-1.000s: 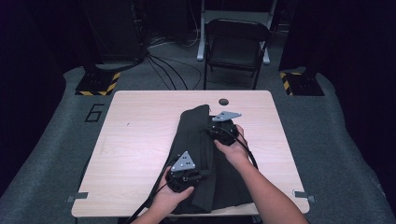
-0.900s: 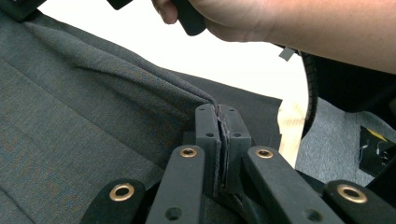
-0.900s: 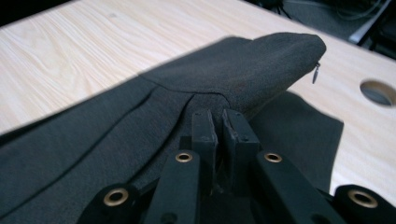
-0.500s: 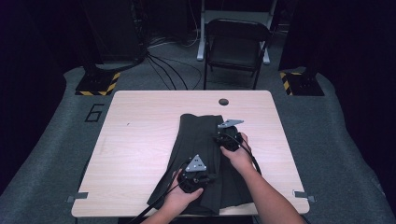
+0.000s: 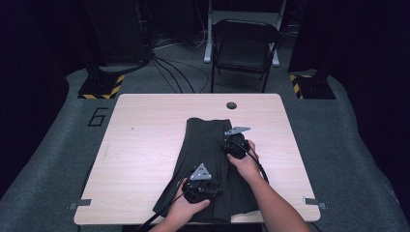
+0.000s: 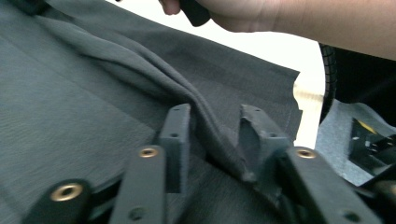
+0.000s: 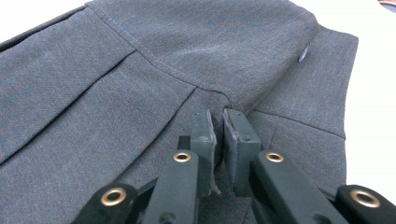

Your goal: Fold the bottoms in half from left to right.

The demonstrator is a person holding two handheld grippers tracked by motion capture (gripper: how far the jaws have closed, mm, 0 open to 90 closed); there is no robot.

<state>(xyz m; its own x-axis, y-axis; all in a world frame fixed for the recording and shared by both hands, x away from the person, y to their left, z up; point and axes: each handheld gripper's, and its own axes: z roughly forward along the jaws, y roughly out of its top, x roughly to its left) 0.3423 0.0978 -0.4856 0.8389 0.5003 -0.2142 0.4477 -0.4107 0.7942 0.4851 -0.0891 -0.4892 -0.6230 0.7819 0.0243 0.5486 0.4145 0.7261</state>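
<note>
Soft, limp skirt (image 5: 208, 159): right gripper (image 7: 218, 122) fingers pinch its waistband pleat; left gripper (image 6: 217, 128) fingers just opened, straddling a fold.

Matt dark woven cloth skirt (image 5: 208, 159) on smooth pale wood table (image 5: 145, 140).

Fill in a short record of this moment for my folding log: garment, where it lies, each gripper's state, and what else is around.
garment: dark pleated skirt, lying flat
surface: light wooden table
left gripper: jaws have just been opening, a ridge of the cloth between them, pads not pressing
right gripper: shut on a pinch of fabric near the waistband
button: on the waistband
background: folding chair beyond the table
</note>
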